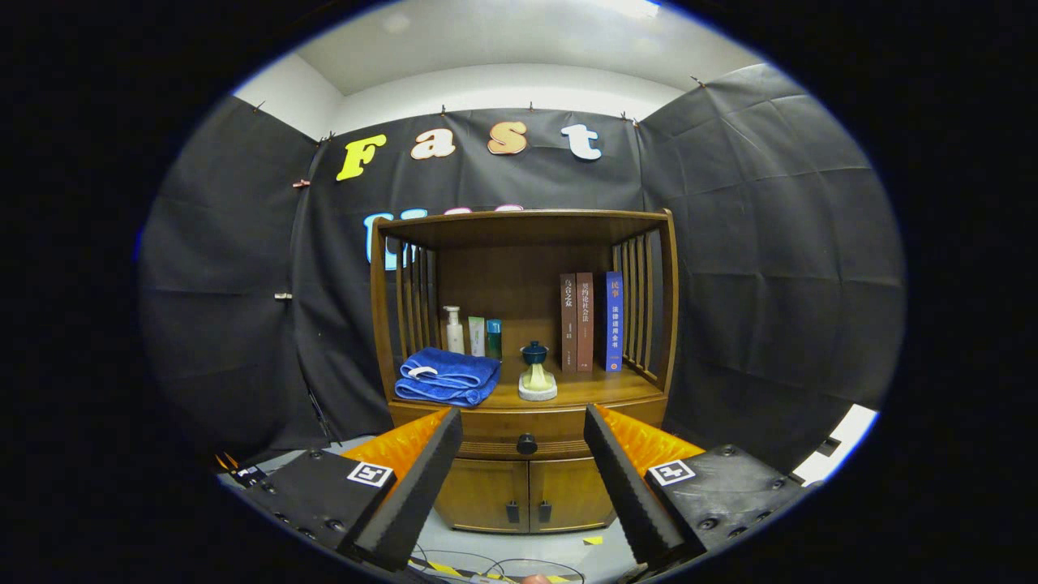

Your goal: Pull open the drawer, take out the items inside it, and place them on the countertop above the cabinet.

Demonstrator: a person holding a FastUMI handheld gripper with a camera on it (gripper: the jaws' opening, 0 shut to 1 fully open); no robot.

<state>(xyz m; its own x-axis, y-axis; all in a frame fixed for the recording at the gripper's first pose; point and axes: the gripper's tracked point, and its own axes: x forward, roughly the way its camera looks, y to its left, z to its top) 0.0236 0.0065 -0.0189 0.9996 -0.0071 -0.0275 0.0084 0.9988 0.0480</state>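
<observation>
A wooden cabinet (524,381) stands ahead against the black cloth. Its drawer (527,430) is closed, with a round dark knob (527,444) at its middle. My gripper (523,466) is open, and the knob shows in the gap between the two fingers, some way beyond them. The countertop (584,393) above the drawer carries a folded blue towel (448,377) on the left and a small blue-topped ornament on a pale base (536,375) near the middle. The drawer's contents are hidden.
At the back of the countertop stand a pump bottle (453,329), two small boxes (485,337) and three upright books (590,322). Slatted sides (645,304) close the shelf left and right. Two small doors (527,495) sit under the drawer. Cables lie on the floor (486,564).
</observation>
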